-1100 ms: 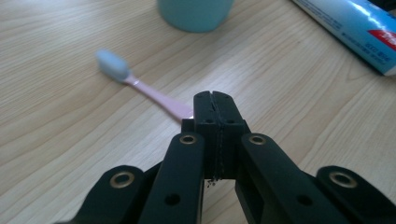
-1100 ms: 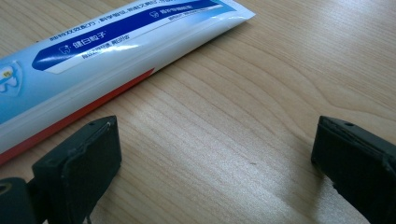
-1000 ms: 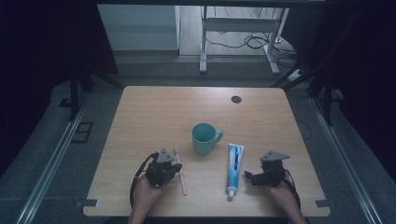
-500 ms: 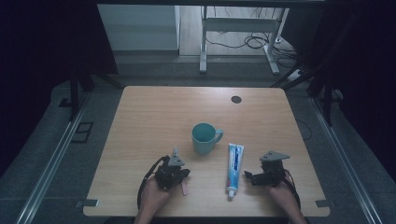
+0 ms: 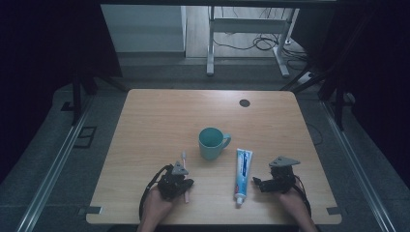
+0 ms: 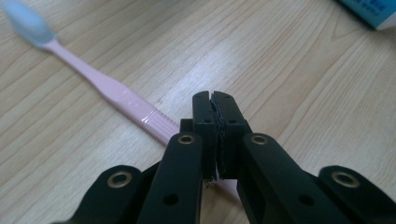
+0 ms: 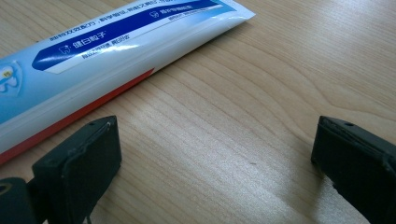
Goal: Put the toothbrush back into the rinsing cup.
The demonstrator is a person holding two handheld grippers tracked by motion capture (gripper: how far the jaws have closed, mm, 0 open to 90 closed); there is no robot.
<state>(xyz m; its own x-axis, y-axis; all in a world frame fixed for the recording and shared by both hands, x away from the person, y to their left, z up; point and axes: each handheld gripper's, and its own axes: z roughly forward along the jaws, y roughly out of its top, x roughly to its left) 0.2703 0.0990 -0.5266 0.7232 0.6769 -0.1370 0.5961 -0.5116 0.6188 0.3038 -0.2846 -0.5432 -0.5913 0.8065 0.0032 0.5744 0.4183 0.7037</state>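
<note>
Pink toothbrush (image 6: 116,95) under closed left gripper (image 6: 214,100); right gripper (image 7: 215,154) open by toothpaste (image 7: 107,42).

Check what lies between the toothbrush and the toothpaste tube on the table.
In the high view, only bare table lies between the toothbrush and the toothpaste tube; the mug stands just beyond.

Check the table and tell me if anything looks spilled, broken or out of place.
Nothing stands out. The mug is upright, the toothpaste tube lies flat and intact, and the pink toothbrush lies on the table by the shut left gripper. The right gripper is open beside the tube. No spills show.
</note>
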